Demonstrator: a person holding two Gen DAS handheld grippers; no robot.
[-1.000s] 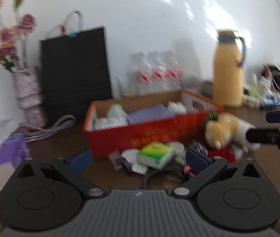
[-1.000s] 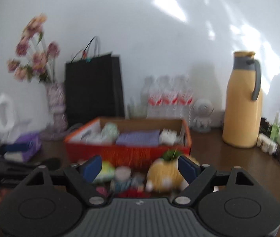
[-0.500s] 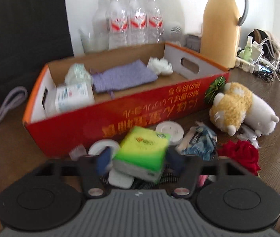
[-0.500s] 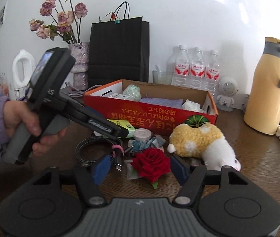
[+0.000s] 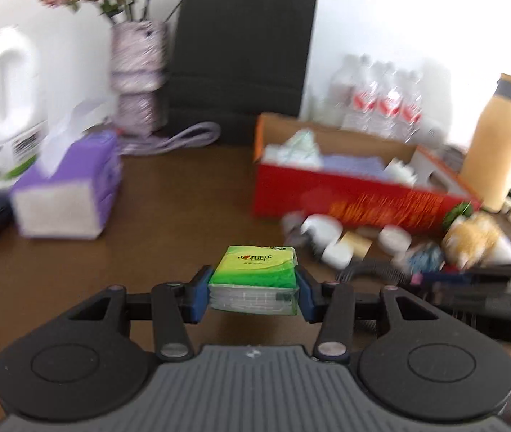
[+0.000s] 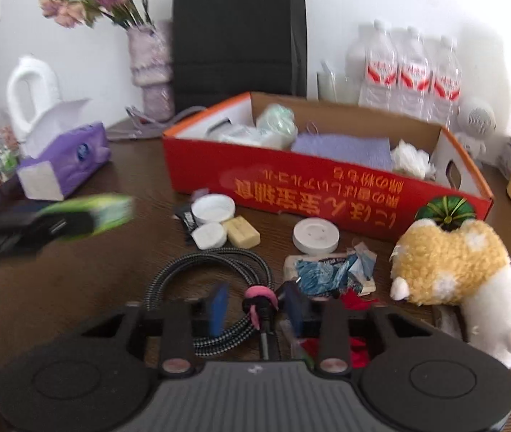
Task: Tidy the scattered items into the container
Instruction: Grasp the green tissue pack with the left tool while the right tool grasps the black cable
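My left gripper [image 5: 253,293] is shut on a green tissue pack [image 5: 253,280] and holds it above the table, left of the red cardboard box [image 5: 356,198]. In the right wrist view the same pack [image 6: 93,212] is a blur at the left. My right gripper [image 6: 257,309] has its jaws close on either side of the pink band of a coiled braided cable [image 6: 215,270]; contact is unclear. The red box [image 6: 320,187] holds a purple cloth [image 6: 341,145] and white items. A red rose [image 6: 356,345] lies mostly hidden under the right gripper.
Before the box lie white lids [image 6: 214,208], a soap bar [image 6: 242,235], a blue wrapper [image 6: 327,270] and a yellow plush toy [image 6: 453,266]. A purple tissue box [image 6: 64,162], vase, black bag [image 6: 241,36], water bottles [image 6: 413,72] and yellow jug [image 5: 493,144] stand around.
My left gripper closed on the green tissue pack, lifted it and swung left, away from the box. My right gripper moved down and forward from the rose to the cable and narrowed.
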